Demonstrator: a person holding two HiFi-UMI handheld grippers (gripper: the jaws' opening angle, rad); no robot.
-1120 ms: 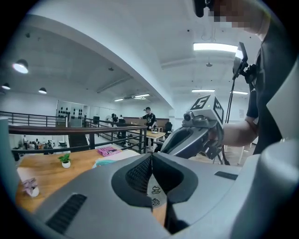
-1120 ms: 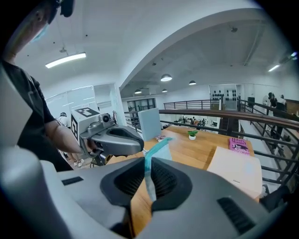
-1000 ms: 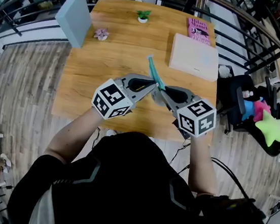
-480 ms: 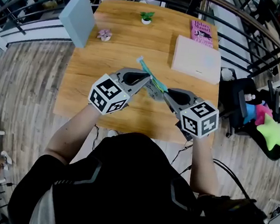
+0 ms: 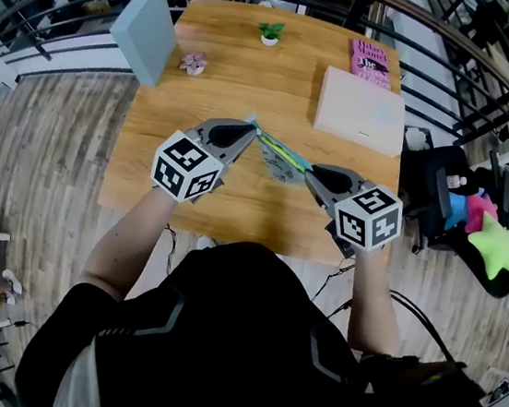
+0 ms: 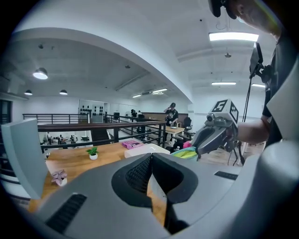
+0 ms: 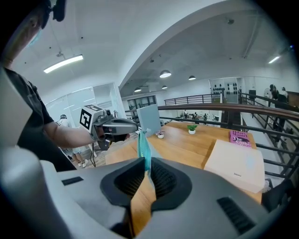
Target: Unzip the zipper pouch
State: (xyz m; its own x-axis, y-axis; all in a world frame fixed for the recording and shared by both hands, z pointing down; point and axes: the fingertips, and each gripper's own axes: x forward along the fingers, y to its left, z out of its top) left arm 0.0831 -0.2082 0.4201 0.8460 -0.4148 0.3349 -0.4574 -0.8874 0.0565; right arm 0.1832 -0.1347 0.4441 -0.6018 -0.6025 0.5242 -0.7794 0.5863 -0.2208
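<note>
We see the pouch (image 5: pixel 279 157) slanting far-left to near-right. The left hand-held gripper (image 5: pixel 248 128) pinches its far end tight; the right hand-held gripper (image 5: pixel 311 170) clamps its near end.

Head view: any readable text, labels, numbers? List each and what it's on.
Nothing here can be quoted with confidence.
Pink book: dark print on the cover, too blurred to read.
White box: no print I can make out.
Pouch: no print visible.
Cubes on the left gripper and right gripper: black-and-white square patterns, no words or numbers.
</note>
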